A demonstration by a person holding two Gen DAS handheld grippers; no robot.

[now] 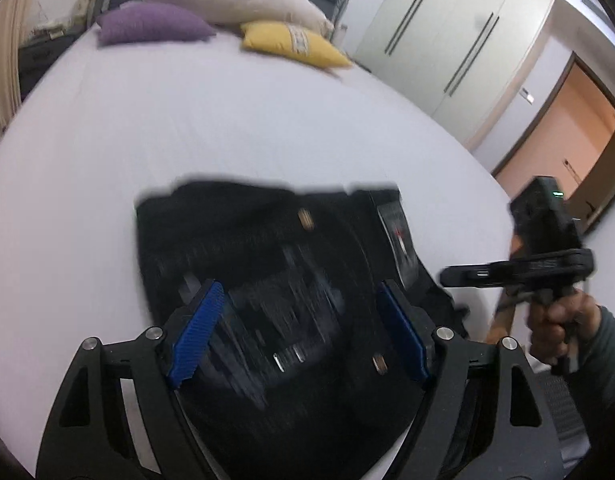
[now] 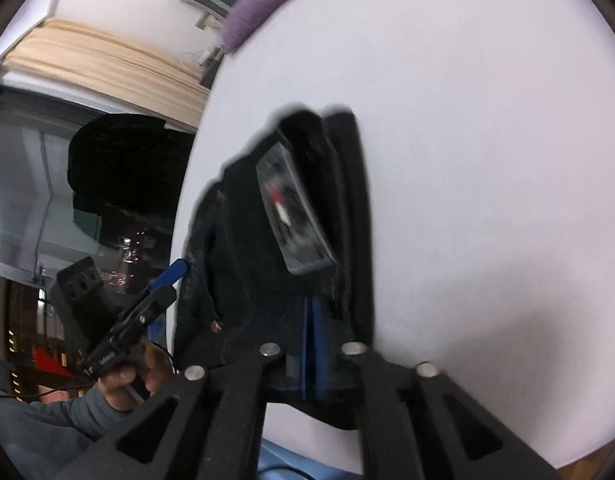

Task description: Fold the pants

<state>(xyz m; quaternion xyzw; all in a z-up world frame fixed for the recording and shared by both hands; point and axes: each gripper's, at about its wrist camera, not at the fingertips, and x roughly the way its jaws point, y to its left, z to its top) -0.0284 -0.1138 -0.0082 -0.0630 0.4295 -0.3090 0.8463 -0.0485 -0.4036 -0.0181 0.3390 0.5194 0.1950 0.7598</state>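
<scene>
yellow pillow [image 1: 293, 43] shows from left wrist only.

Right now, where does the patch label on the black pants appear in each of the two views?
Left wrist view: the patch label lies right of centre, on the right edge of the black pants.
Right wrist view: the label sits near the middle, running diagonally on the pants.
Shared landmark: the purple pillow on the white bed.
</scene>
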